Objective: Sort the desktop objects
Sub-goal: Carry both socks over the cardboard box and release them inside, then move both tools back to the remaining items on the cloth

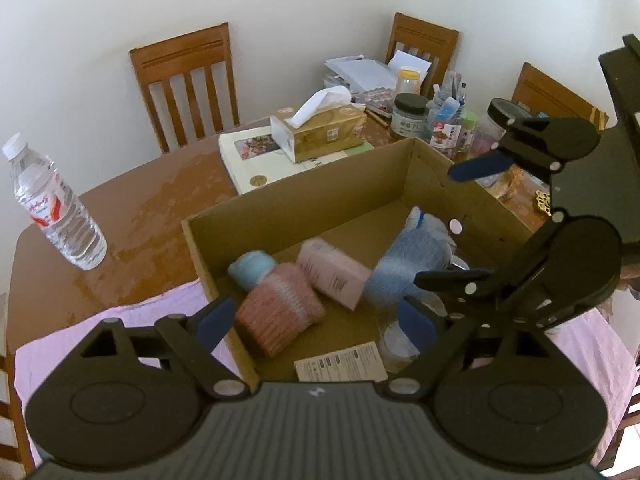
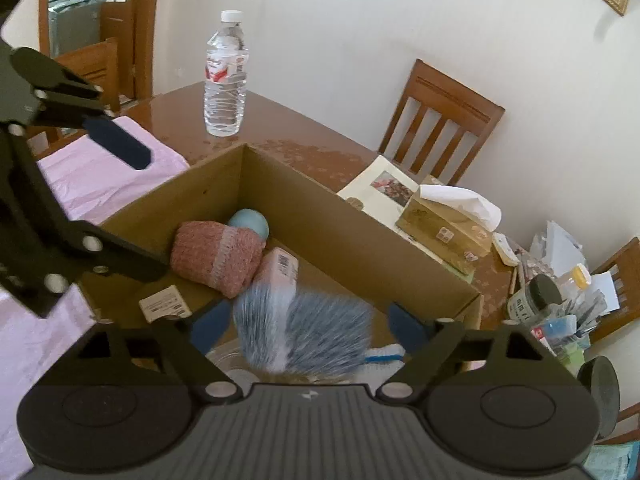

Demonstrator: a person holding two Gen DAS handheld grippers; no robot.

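An open cardboard box (image 1: 320, 196) (image 2: 344, 236) sits on the wooden table. Inside lie a pink knitted roll (image 1: 280, 312) (image 2: 216, 256), a light blue ball-like item (image 1: 250, 266) (image 2: 249, 222), a pink carton (image 1: 334, 276) (image 2: 280, 266), a fuzzy blue-grey glove (image 1: 412, 258) (image 2: 308, 328) and a printed card (image 1: 340, 362) (image 2: 164, 304). My left gripper (image 1: 316, 320) is open and empty over the box's near edge. My right gripper (image 2: 310, 326) is open, its jaws either side of the blurred glove, not clamping it. It also shows in the left wrist view (image 1: 464, 220).
A water bottle (image 1: 52, 204) (image 2: 225, 76) stands on the table beyond the box. A tissue box (image 1: 320, 128) (image 2: 452, 220) rests on a white booklet. Jars, pens and papers (image 1: 424, 104) clutter the far end. A pink cloth (image 1: 120, 328) lies under the box. Chairs surround the table.
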